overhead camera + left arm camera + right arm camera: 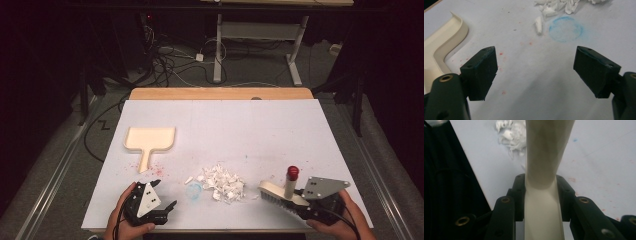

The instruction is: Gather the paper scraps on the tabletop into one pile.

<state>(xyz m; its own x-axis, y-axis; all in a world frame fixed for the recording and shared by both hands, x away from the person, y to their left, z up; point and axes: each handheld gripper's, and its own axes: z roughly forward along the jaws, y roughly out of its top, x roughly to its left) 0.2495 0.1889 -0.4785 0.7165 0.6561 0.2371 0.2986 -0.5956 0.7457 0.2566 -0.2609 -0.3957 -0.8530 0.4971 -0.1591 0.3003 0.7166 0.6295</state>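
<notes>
Two tools, one pile: right gripper (pixel 300 199) is clamped on the handle of the brush (pixel 276 192), jaws pinching it from both sides, with the bristle head pointing left toward the paper scraps (pixel 224 183) and the red-capped knob sticking up. Left gripper (pixel 159 202) sits near the front edge with jaws spread wide and nothing between them; in the left gripper view (pixel 534 72) I see bare table, red specks and a faint blue ring (pixel 566 29) just short of the scraps (pixel 554 6). Dustpan (pixel 150 140) lies flat at back left, handle toward me, well apart from the pile and from both grippers. My read: the step in hand is bringing the brush to the right flank of the pile, and the pan isn't staged yet. To do it well I'd keep the bristles low and flat to the table, start the stroke just beyond the rightmost scraps, and push left in short passes so light paper doesn't flick away. A few strays sit left of the main heap near the blue ring, so sweep wide enough to collect those too. Left gripper should take the dustpan by its handle and plant its open lip flat on the table to the left of the pile, facing the brush, before any long stroke. Grip on the handle looks centred in the right gripper view (pixel 541 185); if it twists under load, I'd slow down rather than squeeze harder. Front edge of the table (pixel 280 125) is close, so sweep along it, not toward it.
</notes>
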